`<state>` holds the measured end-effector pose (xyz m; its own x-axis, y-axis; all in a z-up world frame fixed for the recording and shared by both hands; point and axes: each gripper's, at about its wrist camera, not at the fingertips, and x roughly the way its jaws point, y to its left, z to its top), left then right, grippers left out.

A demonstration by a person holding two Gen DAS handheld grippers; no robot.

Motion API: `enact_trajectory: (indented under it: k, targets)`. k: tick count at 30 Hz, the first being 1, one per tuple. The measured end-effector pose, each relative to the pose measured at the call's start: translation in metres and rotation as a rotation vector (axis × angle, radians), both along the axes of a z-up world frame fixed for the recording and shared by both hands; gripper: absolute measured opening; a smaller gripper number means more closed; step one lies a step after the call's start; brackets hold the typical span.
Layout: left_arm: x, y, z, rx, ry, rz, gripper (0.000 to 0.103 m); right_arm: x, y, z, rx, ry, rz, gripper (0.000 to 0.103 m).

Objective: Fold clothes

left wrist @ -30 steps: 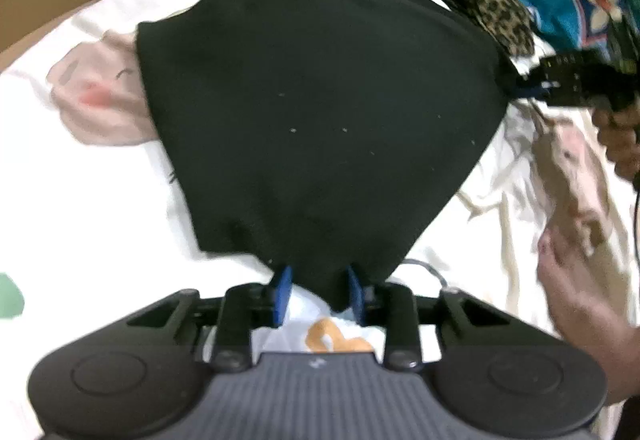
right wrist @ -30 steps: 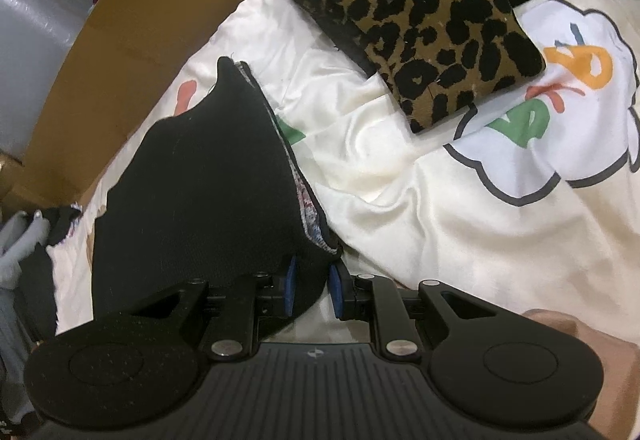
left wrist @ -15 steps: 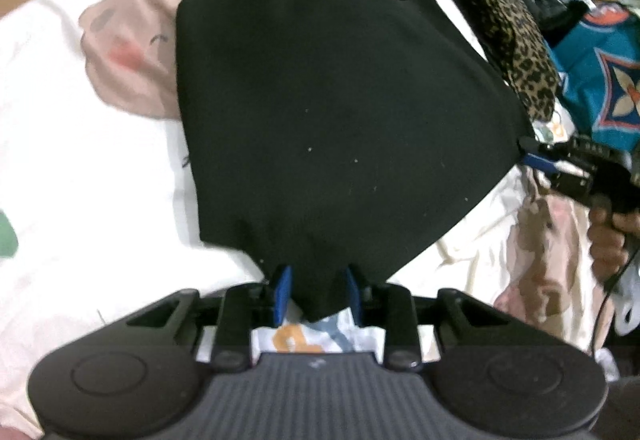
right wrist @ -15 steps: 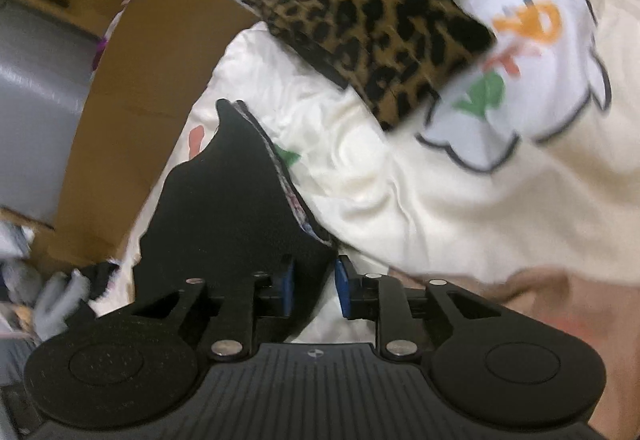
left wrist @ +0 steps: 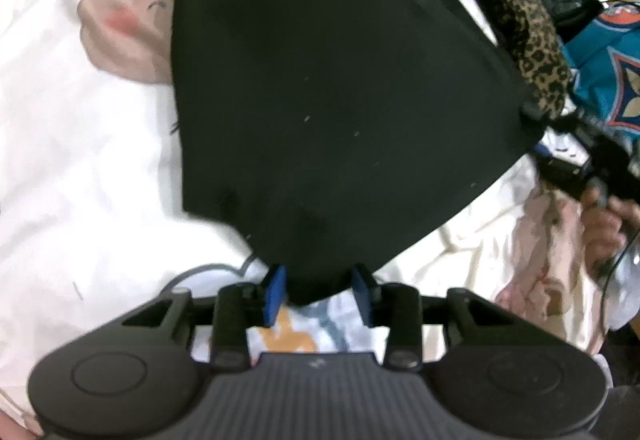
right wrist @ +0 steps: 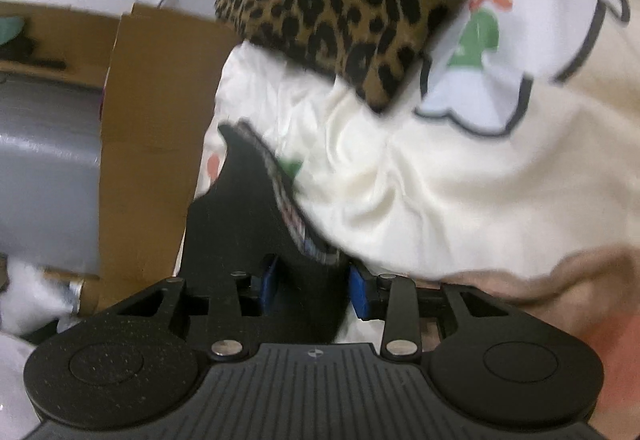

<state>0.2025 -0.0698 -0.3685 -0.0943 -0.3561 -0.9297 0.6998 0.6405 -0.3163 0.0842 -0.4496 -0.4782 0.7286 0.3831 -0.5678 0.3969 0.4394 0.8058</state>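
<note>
L gripper point(left wrist: 318, 294): jaws opening, pads no longer pressed on near corner of black garment point(left wrist: 332, 111), which sits between them. R gripper point(right wrist: 314, 286): jaws opening too, its corner let go. Garment is laid flat on printed sheet point(left wrist: 80, 143). Risk: freed corners could be dragged or flipped if pads snag during pull-back, so fold is spoiled. Leopard-print item point(right wrist: 344, 3) lies beyond, near garment's far edge.
</note>
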Motion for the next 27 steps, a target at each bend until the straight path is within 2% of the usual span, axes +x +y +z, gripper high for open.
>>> enact_trajectory:
  k: [3,12,16,18,19,21,24,27]
  targets:
    - [0.001,0.005,-0.007,0.005,0.011,0.021,0.043,0.007,0.000,0.003,-0.005,-0.010,-0.005,0.042]
    - [0.010,0.015,-0.015,-0.106,0.089,0.101,0.044,0.007,0.006,-0.008,0.049,-0.002,0.031,0.041]
    - [0.017,0.027,-0.024,-0.134,0.158,0.221,0.042,0.012,0.011,-0.012,0.058,-0.004,0.039,0.042]
    - [0.018,0.027,-0.025,-0.131,0.155,0.221,0.031,0.014,0.010,-0.014,0.068,-0.001,0.025,0.038]
    - [0.018,0.026,-0.026,-0.129,0.154,0.221,0.021,0.014,0.011,-0.014,0.068,0.002,0.019,0.036]
    - [0.019,0.026,-0.028,-0.131,0.170,0.225,0.010,0.013,0.011,-0.016,0.063,0.010,0.011,0.025]
    - [0.020,0.025,-0.026,-0.125,0.174,0.216,0.007,0.013,0.010,-0.017,0.070,0.016,0.004,0.013]
    - [0.026,0.026,-0.019,-0.117,0.180,0.219,0.006,0.015,0.012,-0.011,0.052,0.013,0.018,0.009]
